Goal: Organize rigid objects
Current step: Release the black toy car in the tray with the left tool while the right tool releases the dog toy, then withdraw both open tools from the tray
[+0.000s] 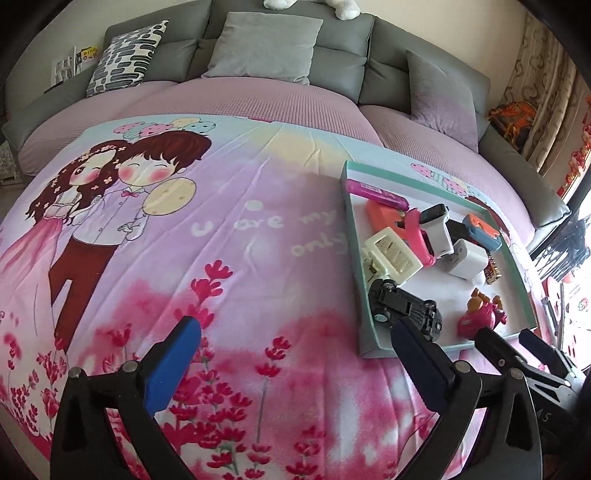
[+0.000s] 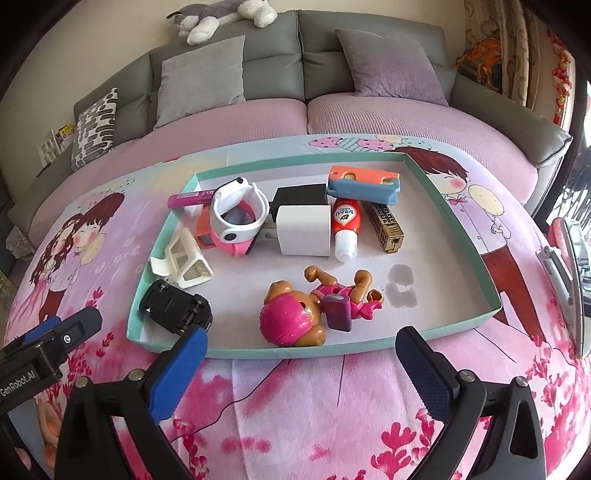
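A shallow teal-rimmed tray (image 2: 461, 206) lies on the printed blanket and holds several small rigid things. A pink toy dog (image 2: 295, 317) lies at its front, a black toy car (image 2: 177, 306) in the front left corner, a white charger cube (image 2: 304, 229) in the middle, with a white watch (image 2: 236, 210) and an orange-blue case (image 2: 364, 184) behind. My right gripper (image 2: 301, 350) stands open just before the tray's front rim, nothing between its fingers. My left gripper (image 1: 295, 332) is open over bare blanket, left of the tray (image 1: 356, 258); the car (image 1: 406, 308) lies by its right finger.
A grey sofa (image 2: 332, 40) with purple seat covers and several cushions runs behind the blanket. A plush toy (image 2: 221, 18) lies on the sofa back. The left part of the blanket (image 1: 166, 240) carries no objects. The left gripper (image 2: 55, 336) shows at the right wrist view's left edge.
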The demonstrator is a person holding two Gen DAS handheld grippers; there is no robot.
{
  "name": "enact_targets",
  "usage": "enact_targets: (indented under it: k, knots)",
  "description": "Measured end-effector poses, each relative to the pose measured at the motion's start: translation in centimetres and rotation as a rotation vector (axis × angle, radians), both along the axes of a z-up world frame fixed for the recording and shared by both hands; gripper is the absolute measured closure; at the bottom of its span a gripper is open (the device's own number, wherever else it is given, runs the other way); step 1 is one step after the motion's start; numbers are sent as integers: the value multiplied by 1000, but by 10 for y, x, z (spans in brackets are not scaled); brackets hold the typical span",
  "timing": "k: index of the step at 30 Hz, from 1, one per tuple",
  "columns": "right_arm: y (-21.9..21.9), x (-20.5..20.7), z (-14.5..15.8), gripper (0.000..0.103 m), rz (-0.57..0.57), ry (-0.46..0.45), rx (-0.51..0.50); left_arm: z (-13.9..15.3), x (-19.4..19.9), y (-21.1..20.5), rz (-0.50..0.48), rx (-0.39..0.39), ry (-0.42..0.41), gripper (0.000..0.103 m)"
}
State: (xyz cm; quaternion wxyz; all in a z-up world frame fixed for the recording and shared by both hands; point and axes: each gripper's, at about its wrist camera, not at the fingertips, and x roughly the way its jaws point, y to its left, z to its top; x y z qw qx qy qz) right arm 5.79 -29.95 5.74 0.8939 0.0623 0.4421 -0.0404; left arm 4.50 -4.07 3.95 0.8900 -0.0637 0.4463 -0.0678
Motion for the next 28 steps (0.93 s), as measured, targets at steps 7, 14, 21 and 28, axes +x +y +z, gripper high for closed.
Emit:
enact_targets:
  k: [7,14,21,28]
  knots:
    - [8,-6,0,0,16,0,-5,-2,-6,4,20,38,-11,1]
    - [9,-8,-1,0,13,3,-4,-6,-7,6,26,47,10,1]
    - [7,-8,-2,0,9,6,3,-5,-10,3,50,111,0,1]
    - [6,-7,-3,0,5,8,9,2,-18,0,72,172,-61,1]
